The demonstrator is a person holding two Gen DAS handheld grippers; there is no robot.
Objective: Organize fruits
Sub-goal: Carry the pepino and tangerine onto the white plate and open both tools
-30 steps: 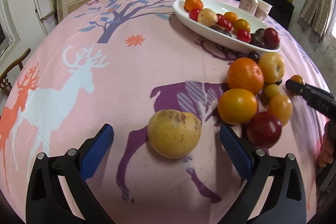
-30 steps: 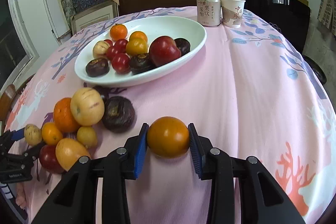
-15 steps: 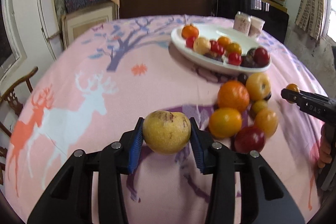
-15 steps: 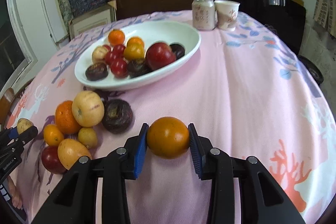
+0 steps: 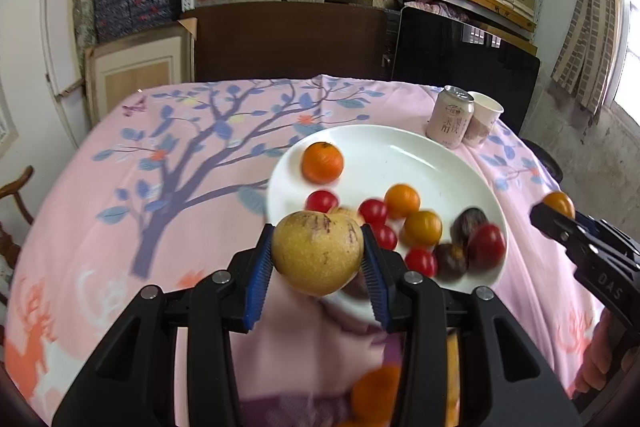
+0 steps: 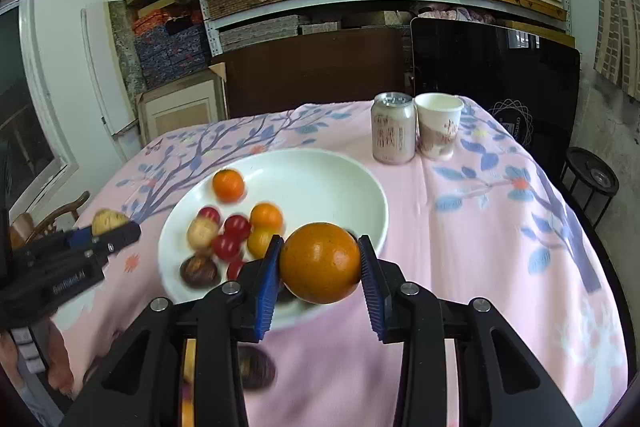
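My left gripper [image 5: 318, 259] is shut on a yellow speckled pear [image 5: 318, 253], held in the air above the near rim of the white oval plate [image 5: 384, 151]. My right gripper [image 6: 320, 263] is shut on an orange fruit [image 6: 320, 262], raised over the plate's [image 6: 320, 179] near right rim. The plate holds several fruits: an orange [image 5: 322, 162], red ones [image 5: 321, 201], dark purple ones [image 5: 451, 261]. Each gripper shows at the edge of the other's view: the right gripper [image 5: 558, 213], the left gripper [image 6: 110, 227].
A drink can [image 6: 393, 132] and a paper cup [image 6: 438, 131] stand behind the plate on the pink patterned tablecloth [image 6: 500, 227]. Loose fruits lie blurred below the grippers [image 5: 376, 393], [image 6: 256, 367]. A wooden chair [image 5: 16, 191] is at the table's left. Shelves with boxes fill the back wall.
The left gripper shut on the pear, lifted it and carried it towards the plate. The right gripper rose with the orange fruit and moved closer to the plate.
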